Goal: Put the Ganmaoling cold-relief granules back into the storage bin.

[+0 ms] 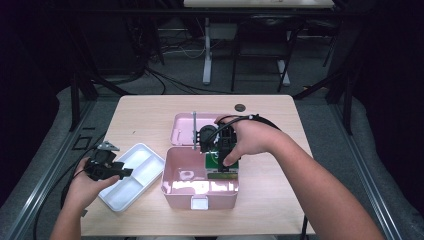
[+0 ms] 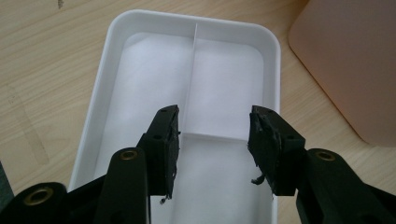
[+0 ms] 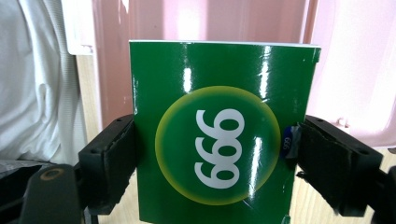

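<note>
Right gripper view puts my right gripper (image 3: 212, 161) clamped across the side edges of the green box (image 3: 219, 135), held over the open pink case (image 1: 200, 182). I judge it light, stiff card, its glossy skin prone to slip; the side edges suit. The case walls crowd close. My left gripper (image 2: 212, 140) hangs spread over the white tray (image 2: 109, 70) on the bench (image 1: 150, 107).

Left gripper (image 2: 212, 140) — jaws spread wide apart, nothing between them, forearm entering low at the left. Right gripper (image 3: 212, 154) — jaws pressed against both sides of a held item, hand (image 1: 252, 137) angled downward, forearm extended.
</note>
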Demonstrator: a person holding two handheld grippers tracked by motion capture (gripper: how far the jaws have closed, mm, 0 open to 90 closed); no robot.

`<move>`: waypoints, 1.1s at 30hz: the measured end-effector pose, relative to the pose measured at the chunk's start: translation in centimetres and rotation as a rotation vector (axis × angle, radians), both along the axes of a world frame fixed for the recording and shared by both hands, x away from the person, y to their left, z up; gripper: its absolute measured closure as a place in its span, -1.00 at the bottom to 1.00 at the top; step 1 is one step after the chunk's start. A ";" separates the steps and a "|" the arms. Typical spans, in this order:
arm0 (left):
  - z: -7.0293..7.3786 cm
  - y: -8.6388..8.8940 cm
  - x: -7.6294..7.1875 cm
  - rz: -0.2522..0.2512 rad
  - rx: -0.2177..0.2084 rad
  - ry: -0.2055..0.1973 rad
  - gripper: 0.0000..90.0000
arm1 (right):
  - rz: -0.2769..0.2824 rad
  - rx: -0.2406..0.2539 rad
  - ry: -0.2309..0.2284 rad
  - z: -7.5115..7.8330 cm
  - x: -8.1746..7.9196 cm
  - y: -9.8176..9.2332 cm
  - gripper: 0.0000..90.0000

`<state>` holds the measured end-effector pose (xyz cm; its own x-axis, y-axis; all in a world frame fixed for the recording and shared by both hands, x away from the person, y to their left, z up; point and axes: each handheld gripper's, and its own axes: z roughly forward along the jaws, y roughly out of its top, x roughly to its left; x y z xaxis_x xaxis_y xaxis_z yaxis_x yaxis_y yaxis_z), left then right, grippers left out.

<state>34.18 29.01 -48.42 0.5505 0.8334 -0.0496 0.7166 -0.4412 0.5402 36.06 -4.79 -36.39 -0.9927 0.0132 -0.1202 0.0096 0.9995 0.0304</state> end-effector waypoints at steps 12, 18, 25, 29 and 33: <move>-0.1 -0.1 0.0 -0.002 0.001 0.000 0.18 | -0.027 -0.010 0.005 -0.6 0.2 0.2 -0.63; 0.0 0.0 0.0 -0.003 0.001 -0.002 0.18 | -0.028 -0.009 0.013 -1.5 0.3 0.2 -0.63; -0.1 0.0 0.1 -0.003 0.001 0.003 0.18 | -0.012 -0.008 0.019 -2.4 0.4 0.1 -0.63; -0.1 0.0 0.1 -0.002 0.001 0.001 0.18 | -0.004 -0.007 0.011 -2.8 0.4 0.0 -0.63; -0.1 0.0 0.1 -0.002 0.000 0.000 0.18 | -0.005 -0.010 0.008 -3.1 0.3 0.0 -0.63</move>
<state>34.24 28.96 -48.52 0.5525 0.8321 -0.0493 0.7154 -0.4430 0.5404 36.40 -4.75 -39.48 -0.9935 0.0173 -0.1127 0.0150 0.9997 0.0206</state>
